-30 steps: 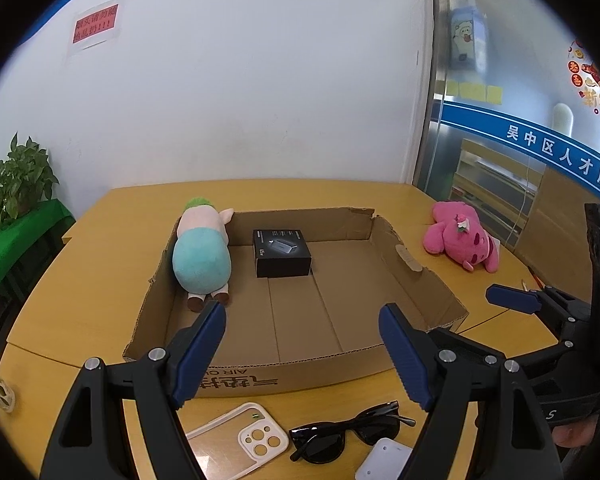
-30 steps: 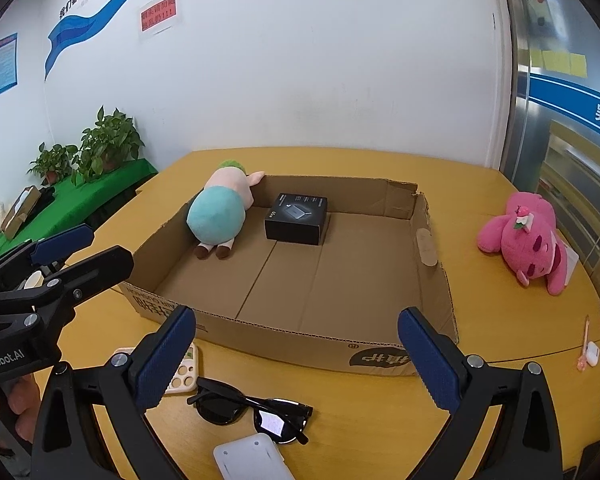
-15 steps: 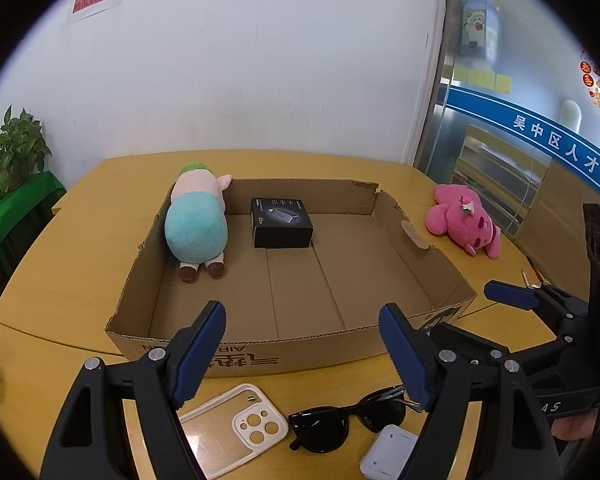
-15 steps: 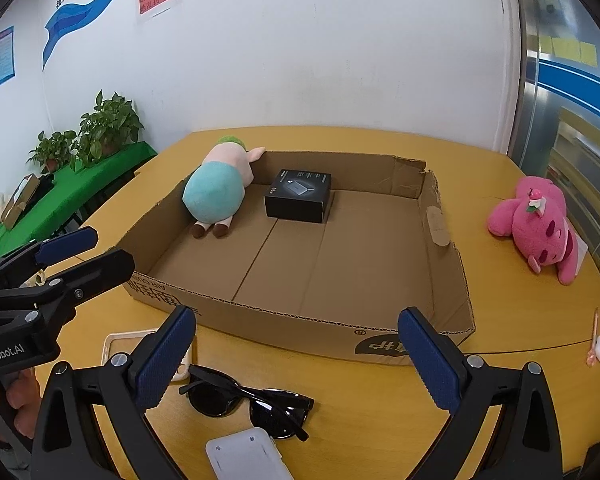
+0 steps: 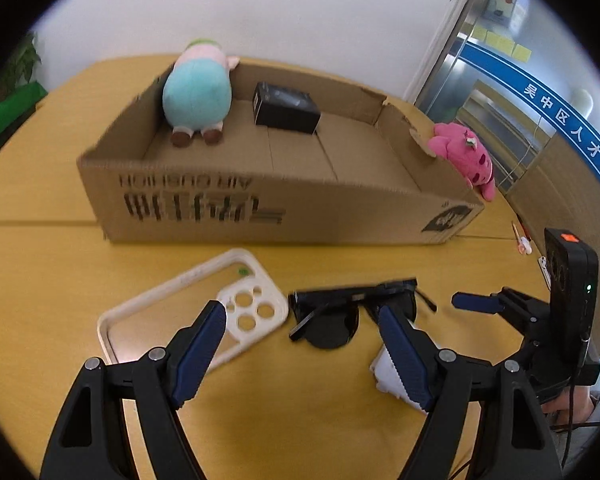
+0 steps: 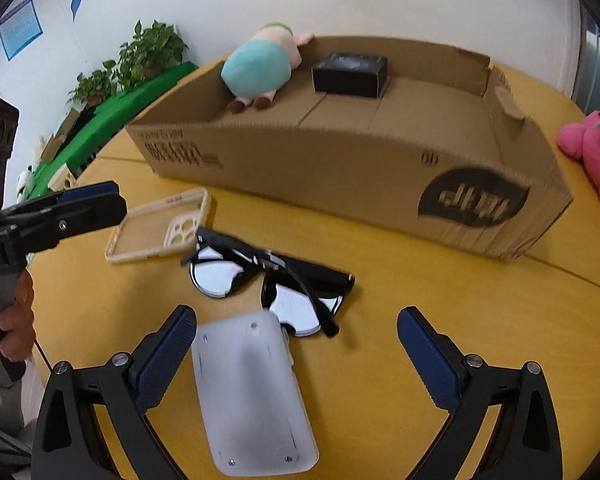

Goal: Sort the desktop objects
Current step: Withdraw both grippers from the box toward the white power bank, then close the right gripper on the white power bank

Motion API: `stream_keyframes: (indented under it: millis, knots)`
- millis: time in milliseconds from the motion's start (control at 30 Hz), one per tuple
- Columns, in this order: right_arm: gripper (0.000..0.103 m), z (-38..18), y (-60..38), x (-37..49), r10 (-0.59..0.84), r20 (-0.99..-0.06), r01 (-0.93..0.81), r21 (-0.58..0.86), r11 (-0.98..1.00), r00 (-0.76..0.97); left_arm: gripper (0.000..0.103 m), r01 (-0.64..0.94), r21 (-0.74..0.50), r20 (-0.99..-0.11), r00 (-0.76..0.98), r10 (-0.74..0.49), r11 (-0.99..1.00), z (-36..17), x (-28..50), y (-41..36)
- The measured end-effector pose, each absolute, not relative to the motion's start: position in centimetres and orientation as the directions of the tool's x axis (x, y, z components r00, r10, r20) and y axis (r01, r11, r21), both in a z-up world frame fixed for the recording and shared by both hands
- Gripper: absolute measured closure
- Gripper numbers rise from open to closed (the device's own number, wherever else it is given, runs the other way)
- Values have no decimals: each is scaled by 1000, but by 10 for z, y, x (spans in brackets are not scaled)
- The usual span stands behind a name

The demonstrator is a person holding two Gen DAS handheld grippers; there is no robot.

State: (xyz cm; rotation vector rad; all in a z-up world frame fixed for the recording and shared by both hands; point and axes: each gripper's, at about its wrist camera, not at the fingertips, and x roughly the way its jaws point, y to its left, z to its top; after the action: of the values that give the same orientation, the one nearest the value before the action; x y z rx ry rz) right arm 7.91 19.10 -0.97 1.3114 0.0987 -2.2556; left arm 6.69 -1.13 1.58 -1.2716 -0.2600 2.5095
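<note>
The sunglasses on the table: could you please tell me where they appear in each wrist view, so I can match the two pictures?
Left wrist view: the sunglasses lie right of centre, between the phone case and the right gripper.
Right wrist view: the sunglasses lie at centre, just beyond the white plate.
Shared landmark: the cardboard box stands behind them in both.

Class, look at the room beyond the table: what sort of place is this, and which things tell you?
Probably an office or public service centre: wall poster, potted plants, blue signage band on glass.
</note>
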Motion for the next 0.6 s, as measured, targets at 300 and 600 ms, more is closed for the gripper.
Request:
stream_keyframes:
  millis: [300, 600]
  knots:
    - [2, -33, 184, 131, -402, -849, 481, 209, -851, -343, 24, -195, -407, -764, -463, 449, -892, -13, 82, -20]
    - [33, -36, 146, 158, -280, -857, 560, -12, -829, -433, 26, -238, -553, -731, -320, 602, -798, -36, 81, 3]
